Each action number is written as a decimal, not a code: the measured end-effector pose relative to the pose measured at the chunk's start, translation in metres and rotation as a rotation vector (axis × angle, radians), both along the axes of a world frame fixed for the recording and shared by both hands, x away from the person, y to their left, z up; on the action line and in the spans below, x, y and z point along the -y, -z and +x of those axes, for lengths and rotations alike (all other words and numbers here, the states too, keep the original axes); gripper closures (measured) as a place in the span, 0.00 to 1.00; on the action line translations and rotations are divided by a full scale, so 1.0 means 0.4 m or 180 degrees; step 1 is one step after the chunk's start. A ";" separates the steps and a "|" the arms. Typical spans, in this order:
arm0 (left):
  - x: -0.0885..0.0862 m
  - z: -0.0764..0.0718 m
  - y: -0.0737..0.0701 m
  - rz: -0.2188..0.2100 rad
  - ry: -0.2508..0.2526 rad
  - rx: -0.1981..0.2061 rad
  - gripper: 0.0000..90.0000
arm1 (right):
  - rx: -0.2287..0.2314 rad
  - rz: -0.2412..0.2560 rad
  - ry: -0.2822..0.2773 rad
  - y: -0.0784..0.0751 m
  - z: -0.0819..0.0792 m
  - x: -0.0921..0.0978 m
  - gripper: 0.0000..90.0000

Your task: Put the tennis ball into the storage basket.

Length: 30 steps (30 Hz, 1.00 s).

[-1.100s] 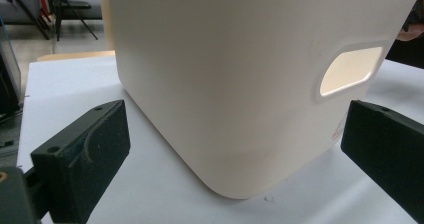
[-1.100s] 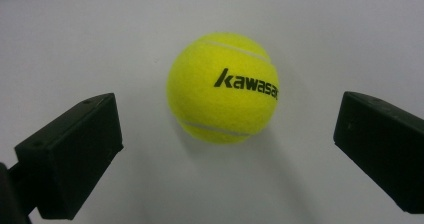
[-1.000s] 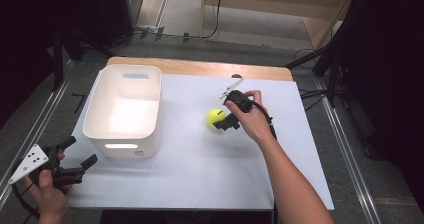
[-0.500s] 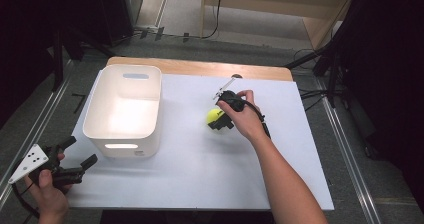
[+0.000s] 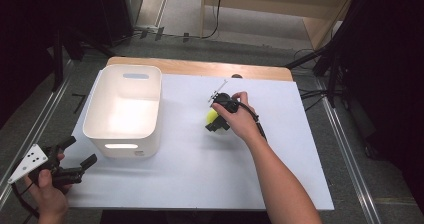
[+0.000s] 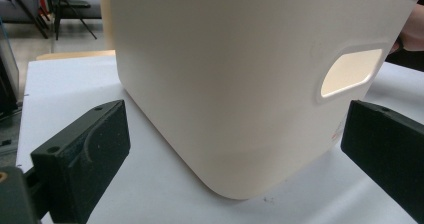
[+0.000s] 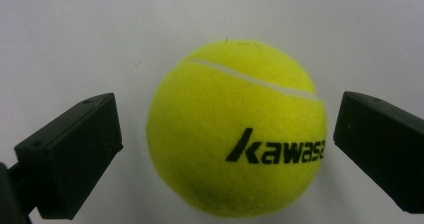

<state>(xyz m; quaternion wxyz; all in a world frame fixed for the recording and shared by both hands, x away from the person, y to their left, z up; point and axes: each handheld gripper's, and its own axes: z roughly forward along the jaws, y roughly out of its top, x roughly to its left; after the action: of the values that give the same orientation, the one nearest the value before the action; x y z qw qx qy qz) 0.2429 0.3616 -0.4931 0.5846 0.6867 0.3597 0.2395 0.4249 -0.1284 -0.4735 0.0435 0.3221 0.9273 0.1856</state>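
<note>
Table: a white sheet-covered table (image 5: 200,184) with a bare wooden strip along its far edge, set on a dark floor.

Bin: a tall white plastic bin with rounded corners and cut-out handle slots (image 5: 125,109) stands on the left half of the table. In the left gripper view its near wall (image 6: 240,84) looms close, one glowing handle slot towards the right.

Ball: a yellow-green felt tennis ball with a white seam and black "kawasa…" lettering (image 7: 237,129) lies on the white surface near the table's middle, well apart from the bin. In the high view the ball (image 5: 212,116) peeks out at the left of the right hand.

Right gripper: the black two-jaw right gripper (image 5: 216,120), held in the right hand (image 5: 240,119), is lowered over the ball. Its jaws are spread, one on each side of the ball with white table showing in both gaps, so the ball is straddled, not pinched.

Left gripper: the black left gripper with a grey three-cornered plate (image 5: 75,156), held in the left hand (image 5: 47,194), sits at the table's near-left corner, aimed at the bin. Its jaws stand wide apart and grasp nothing; it appears to be just off the table edge, though the angle leaves that unsure.
</note>
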 end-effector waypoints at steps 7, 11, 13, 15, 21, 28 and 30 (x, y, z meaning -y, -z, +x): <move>0.000 0.001 0.000 0.0008 -0.0001 0.0001 0.00 | 0.0042 -0.0053 0.0066 0.009 0.002 -0.010 0.24; 0.000 0.001 0.000 0.0011 0.0003 0.0002 0.00 | 0.0042 -0.0039 0.0076 0.010 0.006 -0.013 0.25; 0.000 0.001 0.000 0.0011 0.0003 0.0002 0.00 | 0.0041 -0.0040 0.0072 0.010 0.006 -0.012 0.25; 0.000 0.002 0.000 0.0013 -0.0001 0.0004 0.00 | 0.0045 -0.0038 0.0057 0.010 0.005 -0.010 0.26; 0.000 0.002 0.000 0.0013 -0.0002 0.0003 0.00 | 0.0075 -0.0033 0.0021 0.001 0.005 0.001 0.26; 0.000 0.002 0.000 0.0012 -0.0002 0.0002 0.00 | 0.0093 -0.0022 0.0005 -0.022 0.003 0.012 0.26; 0.000 0.002 0.000 0.0012 0.0002 0.0001 0.00 | 0.0092 -0.0027 -0.0012 -0.026 0.003 0.013 0.26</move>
<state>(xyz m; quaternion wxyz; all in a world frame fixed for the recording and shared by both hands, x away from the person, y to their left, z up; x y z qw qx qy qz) 0.2435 0.3616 -0.4931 0.5834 0.6878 0.3590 0.2402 0.4259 -0.1334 -0.4632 0.0579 0.3174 0.9280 0.1865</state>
